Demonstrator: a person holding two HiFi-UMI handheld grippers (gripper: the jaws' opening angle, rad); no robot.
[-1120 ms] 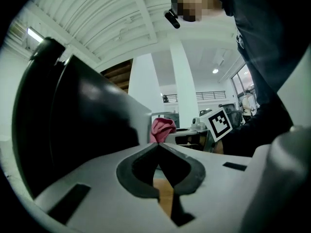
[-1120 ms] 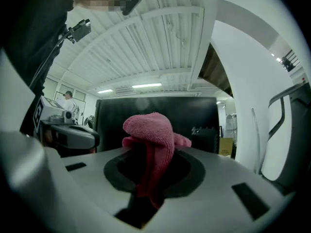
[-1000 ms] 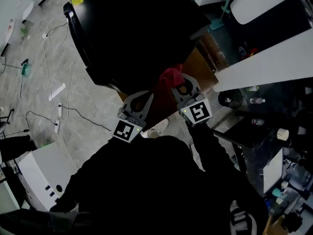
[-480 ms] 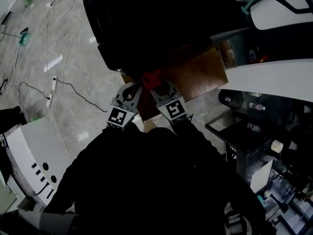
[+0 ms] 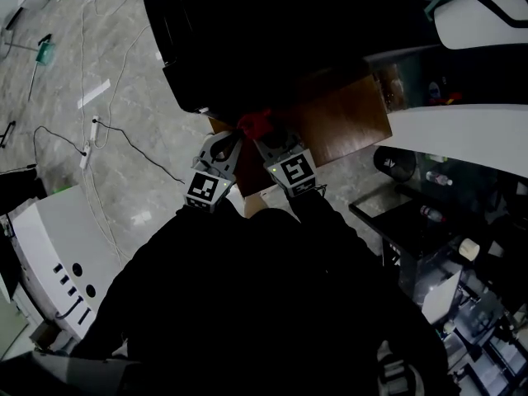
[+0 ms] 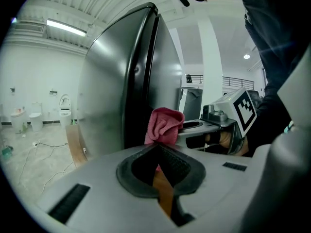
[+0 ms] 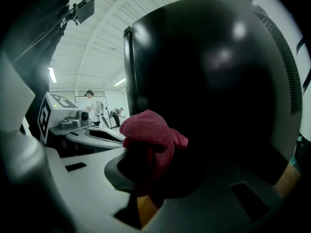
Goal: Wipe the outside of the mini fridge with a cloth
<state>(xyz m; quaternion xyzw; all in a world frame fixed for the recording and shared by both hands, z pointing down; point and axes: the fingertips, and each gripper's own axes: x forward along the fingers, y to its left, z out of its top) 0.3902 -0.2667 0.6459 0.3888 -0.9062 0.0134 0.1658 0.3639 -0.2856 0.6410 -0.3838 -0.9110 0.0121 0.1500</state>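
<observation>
The black mini fridge (image 5: 272, 31) fills the top of the head view and stands on a brown wooden board (image 5: 342, 126). My right gripper (image 5: 266, 139) is shut on a bunched red cloth (image 5: 254, 124), which sits against the fridge's lower edge. In the right gripper view the cloth (image 7: 150, 130) bulges out of the right gripper (image 7: 146, 174) before the fridge's dark side (image 7: 218, 72). My left gripper (image 5: 223, 148) is close beside it on the left, shut and holding nothing. From the left gripper (image 6: 158, 149) I see the fridge's grey side (image 6: 109, 86) and the cloth (image 6: 164, 125).
Cables (image 5: 107, 134) trail over the grey marble floor at the left. A white machine (image 5: 41, 254) stands at the lower left. At the right are a white counter (image 5: 462, 130) and a dark table (image 5: 421, 221) with bottles. People (image 7: 91, 106) stand far off.
Both grippers have drawn closer together and up to the fridge's lower edge. The red cloth has stayed in the right gripper. The head view has shifted a little.
</observation>
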